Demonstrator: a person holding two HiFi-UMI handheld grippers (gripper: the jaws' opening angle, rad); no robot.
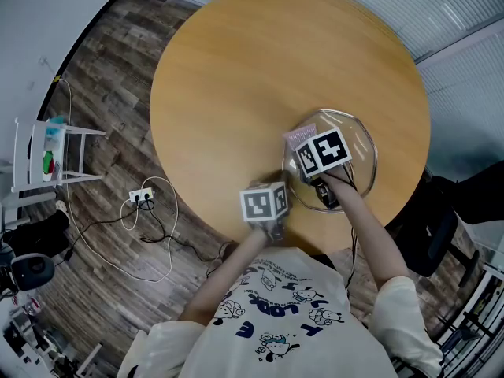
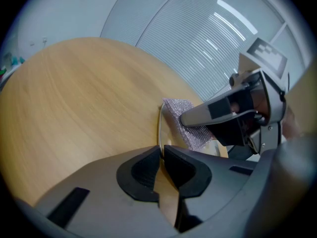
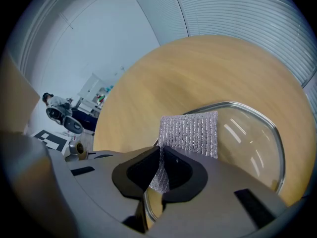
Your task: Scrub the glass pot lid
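Note:
The glass pot lid (image 1: 350,140) lies on the round wooden table (image 1: 236,85), near its front right edge. My left gripper (image 1: 285,189) is shut on the lid's metal rim (image 2: 160,125) at the lid's left side; the rim runs straight into the closed jaws (image 2: 161,153). My right gripper (image 1: 302,150) is shut on a silvery mesh scrub cloth (image 3: 190,130), which rests over the lid's near-left part. In the right gripper view the lid's clear dome (image 3: 247,138) spreads to the right of the cloth. The left gripper view shows the cloth (image 2: 184,118) under the right gripper's finger (image 2: 208,114).
The table edge runs close behind both grippers, toward my body. On the wood floor to the left stand a white rack (image 1: 47,152) and a power strip with cables (image 1: 142,198). A dark chair (image 1: 431,227) sits at the right. Window blinds (image 2: 223,38) lie beyond the table.

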